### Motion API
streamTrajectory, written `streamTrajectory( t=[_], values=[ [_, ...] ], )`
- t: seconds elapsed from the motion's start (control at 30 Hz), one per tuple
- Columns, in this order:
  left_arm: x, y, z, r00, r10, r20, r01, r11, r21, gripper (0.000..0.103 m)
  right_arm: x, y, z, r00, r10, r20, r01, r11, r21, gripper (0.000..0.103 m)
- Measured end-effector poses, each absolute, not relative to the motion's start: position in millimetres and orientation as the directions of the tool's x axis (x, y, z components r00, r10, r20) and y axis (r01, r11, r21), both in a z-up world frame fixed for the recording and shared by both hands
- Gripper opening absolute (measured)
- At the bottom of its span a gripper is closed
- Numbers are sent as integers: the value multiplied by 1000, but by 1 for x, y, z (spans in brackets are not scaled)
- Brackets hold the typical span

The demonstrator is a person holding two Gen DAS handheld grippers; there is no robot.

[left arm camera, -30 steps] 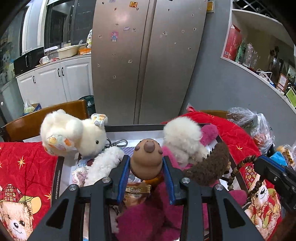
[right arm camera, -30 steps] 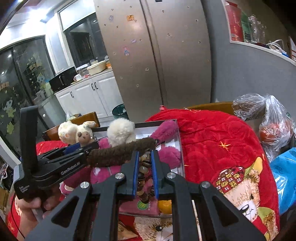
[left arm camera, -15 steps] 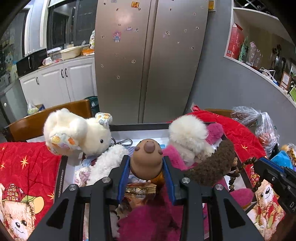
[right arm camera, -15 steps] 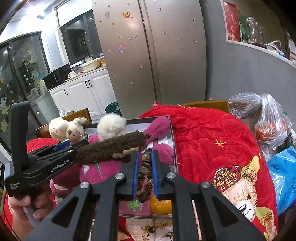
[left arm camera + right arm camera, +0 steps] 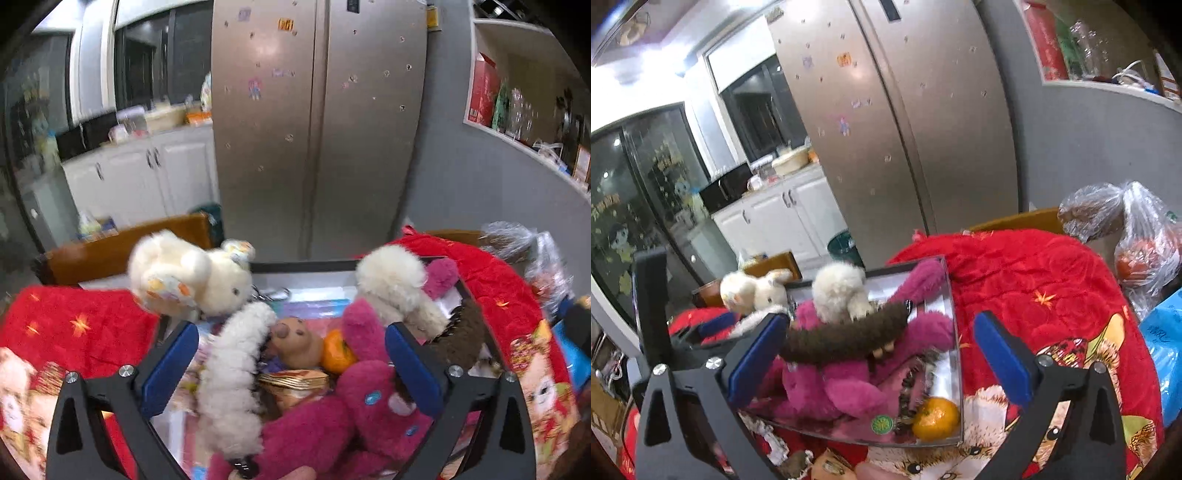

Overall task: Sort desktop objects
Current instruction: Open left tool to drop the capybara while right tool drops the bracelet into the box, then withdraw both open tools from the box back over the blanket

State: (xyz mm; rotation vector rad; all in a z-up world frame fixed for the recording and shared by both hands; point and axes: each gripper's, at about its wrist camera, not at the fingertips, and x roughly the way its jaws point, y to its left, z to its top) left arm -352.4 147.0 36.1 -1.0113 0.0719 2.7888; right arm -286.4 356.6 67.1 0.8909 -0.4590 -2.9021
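Observation:
My left gripper (image 5: 291, 358) hangs over the clear tray (image 5: 306, 264), its jaws opening wide. Between and below them a brown bear figurine (image 5: 295, 343) lies loose among the toys, beside an orange (image 5: 336, 354) and a pink plush (image 5: 351, 410); no pad touches it. My right gripper (image 5: 879, 354) is above the tray's right end, jaws also opening. A string of dark beads (image 5: 908, 387) rests inside the tray wall under them, free of the pads, next to the orange (image 5: 936, 419) and a brown fuzzy strip (image 5: 846, 336).
The tray also holds a white rabbit plush (image 5: 192, 277), a white fluffy ball (image 5: 395, 280) and a white fuzzy roll (image 5: 232, 369). A red quilt (image 5: 1034, 288) covers the table. Plastic bags (image 5: 1126, 229) and a blue bag (image 5: 1163, 350) sit at the right.
Both grippers went from shut to wide open. The brown figurine left the left pads and dropped into the tray. The bead string left the right pads and now lies in the tray.

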Motion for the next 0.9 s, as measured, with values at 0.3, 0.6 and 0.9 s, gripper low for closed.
streamTrajectory(
  t=[0.3,0.6,0.9],
  values=[
    [-349,149,39,-768,149,-623,-193,-981,4,103,-283,367,71,-833,-174,-525,-20,-939,344,103],
    [-348,139,41,-759,159,-631,-186,-982,-24,103,-279,366,74,-840,-203,-504,8,-932,362,103],
    [-324,104,89,-775,236,-586,-192,-972,-137,103,-251,358,102,-886,-190,-424,52,-948,315,103]
  ],
)
